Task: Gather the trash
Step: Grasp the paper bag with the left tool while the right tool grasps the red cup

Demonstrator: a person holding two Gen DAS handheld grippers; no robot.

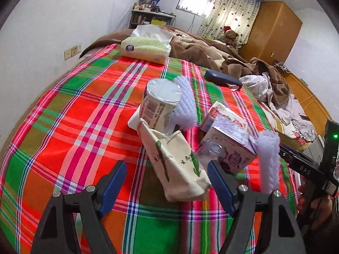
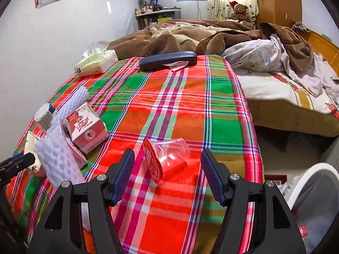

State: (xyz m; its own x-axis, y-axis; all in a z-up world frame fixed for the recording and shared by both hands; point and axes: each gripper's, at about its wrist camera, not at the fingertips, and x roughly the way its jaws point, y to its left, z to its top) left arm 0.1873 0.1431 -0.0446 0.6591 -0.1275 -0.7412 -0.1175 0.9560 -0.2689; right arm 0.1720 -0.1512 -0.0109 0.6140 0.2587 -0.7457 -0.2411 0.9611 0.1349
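The right gripper (image 2: 167,176) was wide open around a clear plastic cup (image 2: 167,158) lying on its side on the plaid cloth (image 2: 190,110) — not touching it. The left gripper (image 1: 167,185) was open too, its jaws on either side of a cloth bag (image 1: 180,167).

The white bin (image 2: 313,201) is cut off by the right wrist view's edge. Print on the paper cup (image 1: 157,108) is too small to read. The white slab (image 1: 135,122) beneath it is mostly hidden, perhaps foam.

Bare plaid cloth (image 2: 190,110) lies around the plastic cup (image 2: 167,158); cartons (image 2: 86,131) crowd its left.
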